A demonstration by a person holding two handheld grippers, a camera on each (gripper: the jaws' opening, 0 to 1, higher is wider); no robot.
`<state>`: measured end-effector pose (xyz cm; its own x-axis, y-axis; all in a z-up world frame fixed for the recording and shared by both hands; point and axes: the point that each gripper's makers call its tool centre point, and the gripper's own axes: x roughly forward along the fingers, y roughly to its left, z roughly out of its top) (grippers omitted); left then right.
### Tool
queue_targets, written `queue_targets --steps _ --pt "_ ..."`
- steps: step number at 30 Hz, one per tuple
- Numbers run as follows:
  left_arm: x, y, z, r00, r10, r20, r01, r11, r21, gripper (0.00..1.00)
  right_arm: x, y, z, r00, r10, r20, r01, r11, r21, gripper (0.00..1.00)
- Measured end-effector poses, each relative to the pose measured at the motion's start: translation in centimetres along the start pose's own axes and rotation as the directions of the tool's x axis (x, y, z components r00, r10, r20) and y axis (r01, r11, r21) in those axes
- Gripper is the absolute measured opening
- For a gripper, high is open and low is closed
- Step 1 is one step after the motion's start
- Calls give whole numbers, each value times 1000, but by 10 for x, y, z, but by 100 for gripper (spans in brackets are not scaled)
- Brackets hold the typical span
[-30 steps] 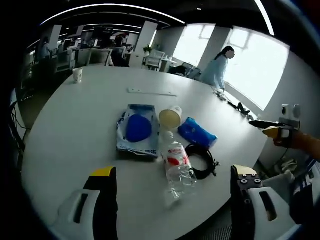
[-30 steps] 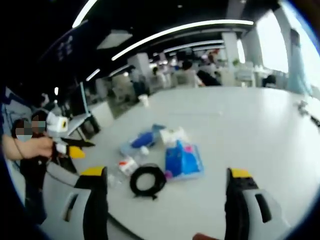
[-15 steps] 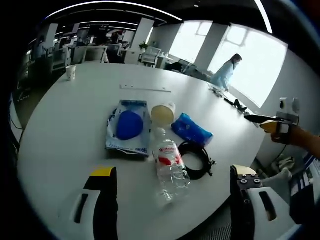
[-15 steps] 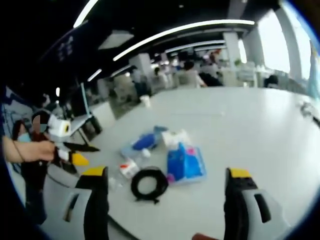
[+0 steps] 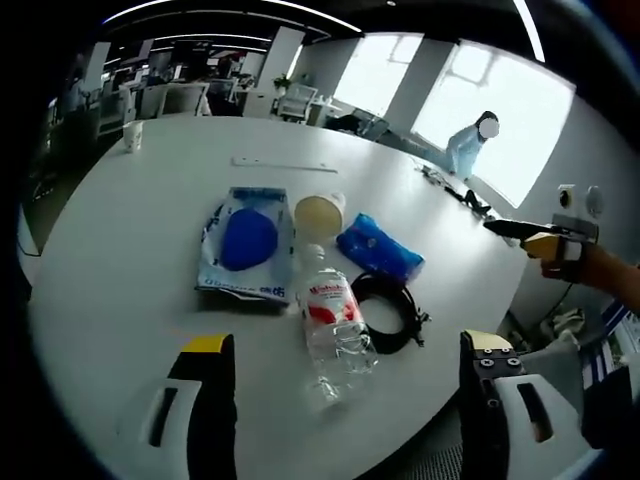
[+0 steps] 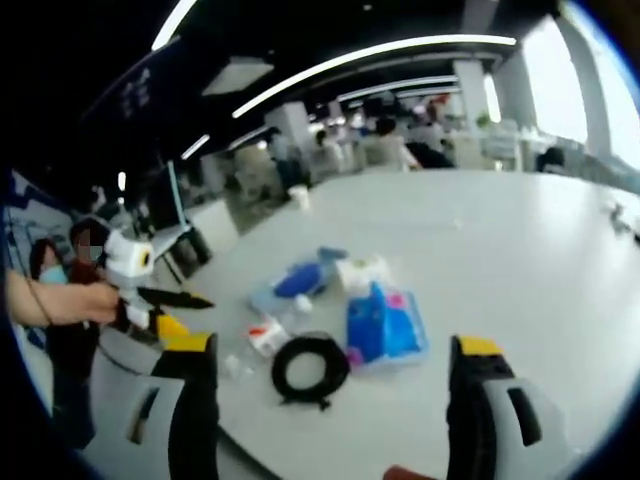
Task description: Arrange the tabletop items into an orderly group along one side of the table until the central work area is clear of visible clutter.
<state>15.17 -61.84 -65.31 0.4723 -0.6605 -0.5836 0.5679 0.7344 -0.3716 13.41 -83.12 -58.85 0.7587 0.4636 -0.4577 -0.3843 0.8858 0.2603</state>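
Note:
A cluster of items lies on the white round table [image 5: 120, 250]. It holds a clear pouch with a blue object inside [image 5: 245, 245], a paper cup on its side [image 5: 318, 213], a blue packet [image 5: 378, 250], a clear water bottle with a red label [image 5: 333, 330] and a black cable coil [image 5: 392, 315]. My left gripper [image 5: 347, 345] hangs open above the near table edge, short of the bottle. My right gripper [image 6: 333, 347] is open over the opposite edge, with the coil [image 6: 312, 367], the blue packet [image 6: 385, 325] and the bottle [image 6: 262, 340] in front of it.
An upright paper cup [image 5: 130, 135] and a white strip [image 5: 285, 163] sit farther out on the table. The other gripper [image 5: 540, 240] shows at the right, hand-held. A person stands by the window [image 5: 470, 150]. Desks and seated people fill the office behind.
Both cameras have shifted a little toward the cluster, and the items look slightly larger. The items themselves lie as before. The person by the window has walked on.

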Motion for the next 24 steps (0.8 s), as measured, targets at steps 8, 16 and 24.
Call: queue_targets --steps 8,16,24 --pt "6 -2 -2 1000 -8 -14 8 1000 -4 92 3 1 0 1000 8 -5 -8 1000 -1 93" --pt "17 -7 -2 999 -26 -22 26 1000 -10 92 7 3 -1 1000 17 -11 -17 1000 1 93" --pt "24 -11 -3 999 -39 -38 39 999 -9 92 6 0 -6 1000 16 -19 -16 1000 5 93"
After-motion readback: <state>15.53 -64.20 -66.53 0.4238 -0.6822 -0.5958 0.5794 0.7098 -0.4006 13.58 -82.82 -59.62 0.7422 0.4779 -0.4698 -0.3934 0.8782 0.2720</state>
